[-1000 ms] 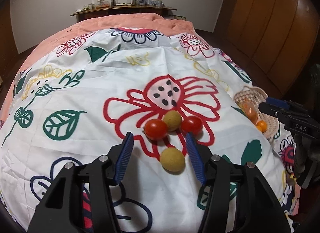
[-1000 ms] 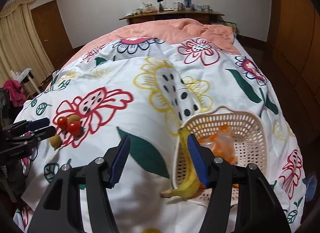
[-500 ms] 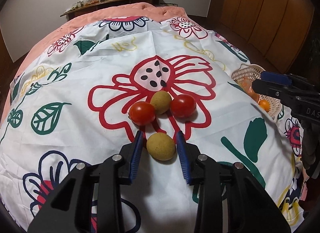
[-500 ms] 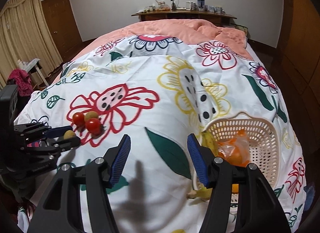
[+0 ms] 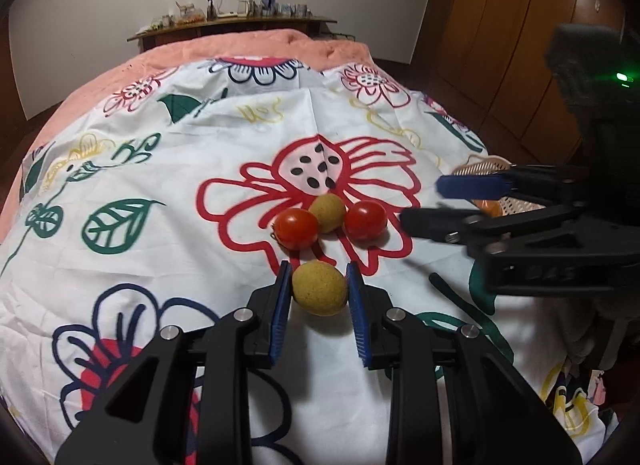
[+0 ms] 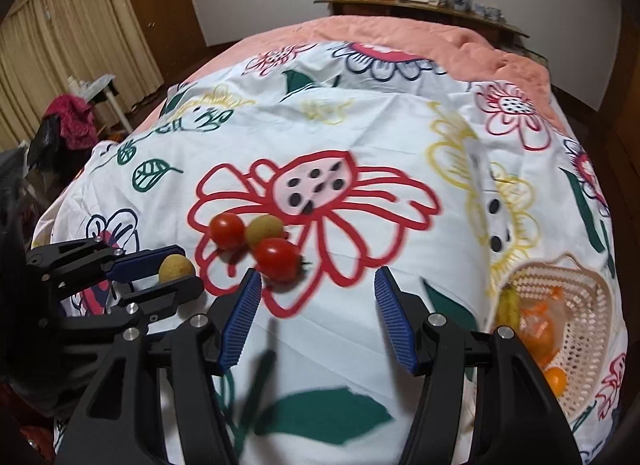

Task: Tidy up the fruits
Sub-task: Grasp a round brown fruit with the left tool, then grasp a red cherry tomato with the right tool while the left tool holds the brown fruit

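Left tongs (image 5: pixel 319 292) clamped on round, rough yellow-green fruit (image 5: pixel 319 287), right tongs (image 6: pixel 318 297) wide, empty

Left gripper (image 5: pixel 319 289), angled down, jaws just closed with pads pressing a fruit (image 5: pixel 319 288); right gripper (image 6: pixel 318 311) beside it, jaws apart, empty.

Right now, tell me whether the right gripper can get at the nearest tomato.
Probably yes: the right gripper has open jaws, and the tomato lies just ahead by its left pad, with nothing between.
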A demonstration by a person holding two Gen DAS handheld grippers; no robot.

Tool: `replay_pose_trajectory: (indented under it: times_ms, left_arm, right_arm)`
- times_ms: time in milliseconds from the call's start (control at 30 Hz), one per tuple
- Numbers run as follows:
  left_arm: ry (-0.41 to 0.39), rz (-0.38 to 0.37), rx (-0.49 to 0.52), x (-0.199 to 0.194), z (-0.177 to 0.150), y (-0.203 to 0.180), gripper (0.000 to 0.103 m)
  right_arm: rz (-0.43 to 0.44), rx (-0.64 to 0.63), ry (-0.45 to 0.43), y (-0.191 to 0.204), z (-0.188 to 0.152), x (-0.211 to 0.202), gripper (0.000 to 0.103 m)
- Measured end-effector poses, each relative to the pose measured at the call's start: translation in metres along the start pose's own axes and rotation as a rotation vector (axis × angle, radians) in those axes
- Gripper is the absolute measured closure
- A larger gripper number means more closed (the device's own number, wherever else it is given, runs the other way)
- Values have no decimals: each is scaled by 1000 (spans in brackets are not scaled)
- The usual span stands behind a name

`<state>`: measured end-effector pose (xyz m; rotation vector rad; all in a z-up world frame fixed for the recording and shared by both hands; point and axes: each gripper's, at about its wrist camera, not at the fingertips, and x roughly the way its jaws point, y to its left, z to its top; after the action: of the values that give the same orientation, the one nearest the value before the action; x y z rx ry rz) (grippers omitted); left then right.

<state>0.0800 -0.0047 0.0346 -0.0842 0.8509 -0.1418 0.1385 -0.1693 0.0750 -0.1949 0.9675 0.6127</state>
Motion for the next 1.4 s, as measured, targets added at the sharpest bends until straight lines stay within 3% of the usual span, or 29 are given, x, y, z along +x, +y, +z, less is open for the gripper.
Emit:
replay_pose_trajectory:
  times_ms: [267, 667, 1033, 1400]
  left_arm:
    - [-45, 14, -29, -14, -4, 15, 75]
    - [-69, 24, -38, -22, -6, 20, 75]
    - [-71, 29, -42, -24, -6, 21, 75]
    - [-78, 25, -21, -27, -2, 9, 75]
  right_arm:
    - [-8, -54, 77, 19, 17, 28, 45]
    - [-28, -95, 143, 27, 20, 46, 66]
    - [-28, -83, 82, 24, 15, 25, 68]
    - [-49, 34, -53, -16, 9, -32, 68]
